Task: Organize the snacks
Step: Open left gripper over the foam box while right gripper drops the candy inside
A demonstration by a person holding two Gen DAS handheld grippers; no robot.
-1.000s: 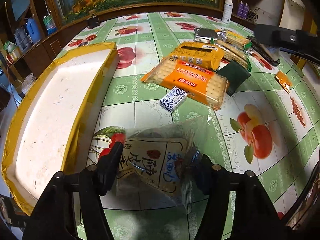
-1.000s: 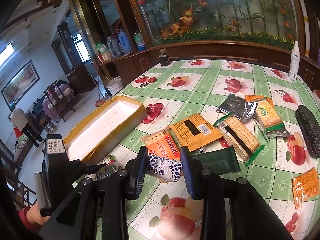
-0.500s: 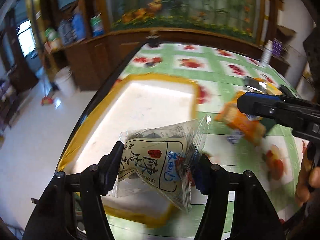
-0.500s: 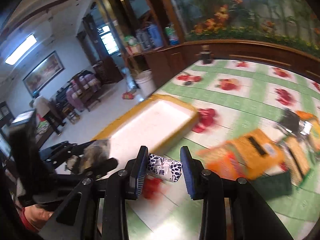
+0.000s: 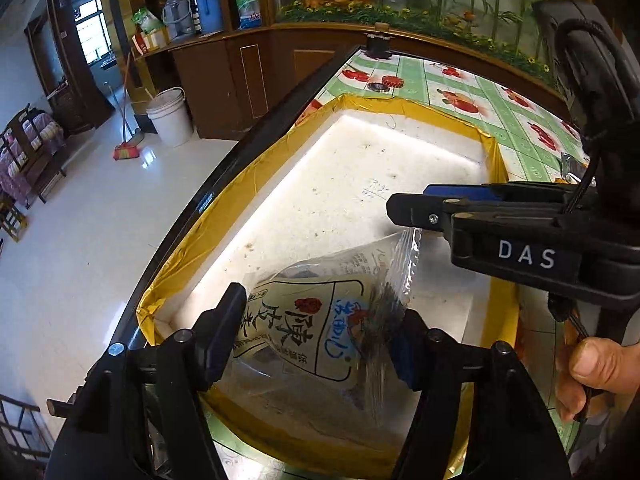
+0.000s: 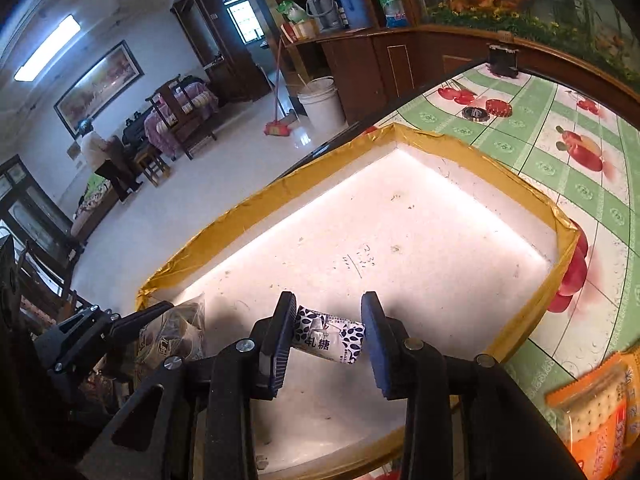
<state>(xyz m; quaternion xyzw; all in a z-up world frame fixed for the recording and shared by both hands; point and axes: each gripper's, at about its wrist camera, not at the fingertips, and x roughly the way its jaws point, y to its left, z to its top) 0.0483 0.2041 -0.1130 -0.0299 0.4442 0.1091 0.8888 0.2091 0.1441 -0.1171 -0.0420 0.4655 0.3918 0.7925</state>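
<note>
My left gripper [image 5: 316, 332] is shut on a clear snack bag with Chinese print [image 5: 320, 320] and holds it over the near end of the white foam tray with a yellow taped rim [image 5: 360, 168]. My right gripper [image 6: 326, 338] is shut on a small blue-and-white candy packet [image 6: 330, 340] and holds it above the same tray [image 6: 400, 232]. The right gripper also shows in the left wrist view [image 5: 416, 208], and the left gripper with its bag shows in the right wrist view [image 6: 160, 328]. The tray floor is bare.
The tray lies along the table's left edge; the floor drops away beyond it. An orange cracker pack [image 6: 600, 412] lies on the fruit-print tablecloth [image 6: 592, 184] at the right. A red lid [image 6: 498, 108] and a dark ring [image 6: 474, 113] lie beyond the tray.
Both grippers have swung left from the snack pile to above the tray, each carrying its packet. The views now look down into the tray.
</note>
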